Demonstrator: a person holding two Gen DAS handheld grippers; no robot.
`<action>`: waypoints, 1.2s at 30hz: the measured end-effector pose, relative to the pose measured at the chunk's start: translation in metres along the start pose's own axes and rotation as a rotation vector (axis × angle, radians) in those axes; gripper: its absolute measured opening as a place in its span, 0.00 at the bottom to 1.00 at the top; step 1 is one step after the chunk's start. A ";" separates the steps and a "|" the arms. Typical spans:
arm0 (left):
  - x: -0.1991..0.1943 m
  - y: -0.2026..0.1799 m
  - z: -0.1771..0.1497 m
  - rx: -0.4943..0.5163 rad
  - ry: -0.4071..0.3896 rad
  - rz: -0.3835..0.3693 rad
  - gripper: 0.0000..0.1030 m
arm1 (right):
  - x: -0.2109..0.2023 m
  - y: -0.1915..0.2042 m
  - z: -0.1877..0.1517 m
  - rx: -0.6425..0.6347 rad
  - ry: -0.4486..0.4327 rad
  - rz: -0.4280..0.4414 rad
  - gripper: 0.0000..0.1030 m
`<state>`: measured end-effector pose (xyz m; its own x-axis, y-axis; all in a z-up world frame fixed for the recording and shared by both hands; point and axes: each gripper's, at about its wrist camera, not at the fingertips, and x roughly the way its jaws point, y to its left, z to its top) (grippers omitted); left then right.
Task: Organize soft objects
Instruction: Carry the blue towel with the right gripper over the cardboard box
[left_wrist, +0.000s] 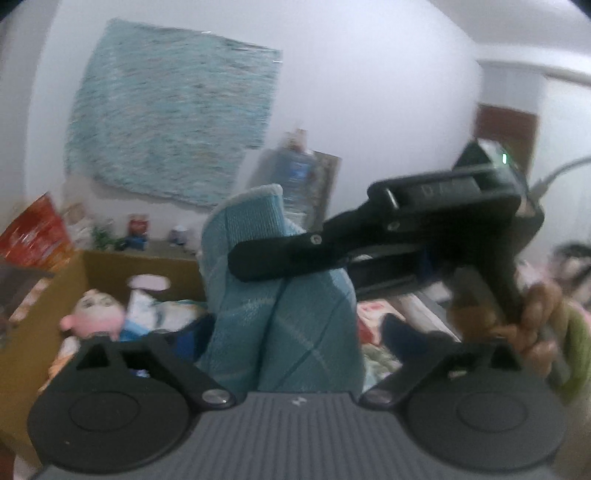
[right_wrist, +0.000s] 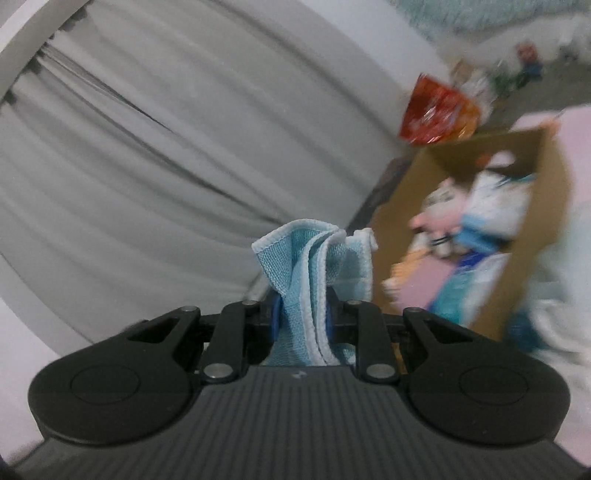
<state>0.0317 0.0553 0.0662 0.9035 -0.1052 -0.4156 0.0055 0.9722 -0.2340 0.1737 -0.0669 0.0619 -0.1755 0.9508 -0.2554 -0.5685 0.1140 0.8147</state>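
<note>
Transfer step: right gripper (right_wrist: 301, 317) is clamped on a folded light-blue cloth (right_wrist: 314, 258), held aloft beside the cardboard box (right_wrist: 402, 221) of plush toys. Next: carry over the box opening, release. Left gripper's (left_wrist: 295, 354) jaws stand wide; cloth hangs between, apparently ungripped. Left view alone shows the person's hand (left_wrist: 532, 325); right view, the pinch

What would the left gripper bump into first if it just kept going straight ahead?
Most likely the blue cloth, which hangs right in front of the left gripper, between its open jaws. The right gripper holds that cloth just beyond. The cardboard box lies off to the side. Blur makes depth uncertain.
</note>
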 end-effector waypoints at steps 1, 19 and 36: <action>-0.004 0.012 0.003 -0.030 0.006 0.009 0.71 | 0.014 0.000 0.002 0.021 0.006 0.010 0.19; 0.085 0.123 -0.019 -0.361 0.360 -0.026 0.53 | 0.070 -0.078 0.014 0.128 0.064 -0.379 0.21; 0.115 0.129 -0.036 -0.252 0.542 0.081 0.32 | 0.079 -0.089 0.018 -0.005 0.043 -0.544 0.33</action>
<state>0.1212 0.1610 -0.0432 0.5494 -0.1891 -0.8139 -0.2158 0.9089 -0.3568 0.2250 0.0028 -0.0216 0.1118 0.7425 -0.6605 -0.5905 0.5842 0.5568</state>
